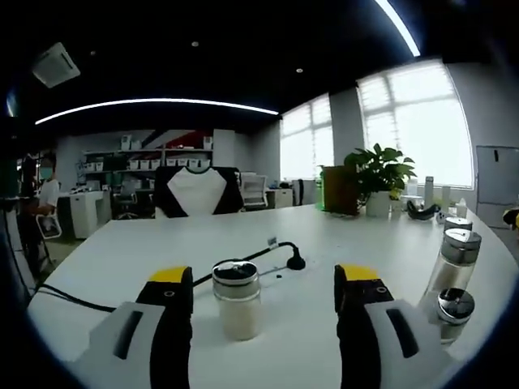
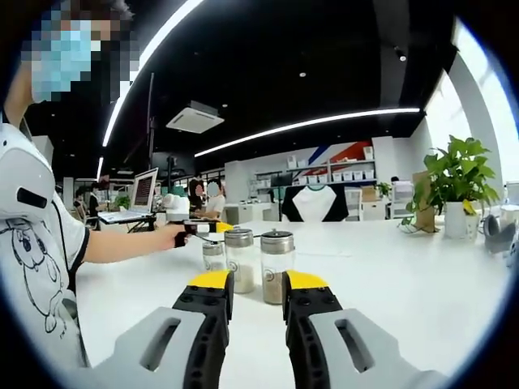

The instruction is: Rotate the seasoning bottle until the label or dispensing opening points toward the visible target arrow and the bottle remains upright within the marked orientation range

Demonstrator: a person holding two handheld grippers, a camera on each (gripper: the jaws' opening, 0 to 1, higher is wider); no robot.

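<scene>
Left gripper, jaws wide apart, flanks an upright seasoning bottle on the white table without touching it. Right gripper, jaws slightly apart, holds nothing.

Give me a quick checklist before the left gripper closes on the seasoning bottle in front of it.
1. Seasoning bottle upright on the white table: ok.
2. Bottle sits between the left gripper jaws, which stand wide open: ok.
3. Black cable behind the bottle is outside the jaws: ok.
4. Other bottles at the table's right are well off: ok.
5. Target arrow or marked range visible: cannot tell.
6. Right gripper faces two other bottles, jaws narrow, nothing held: ok.
</scene>
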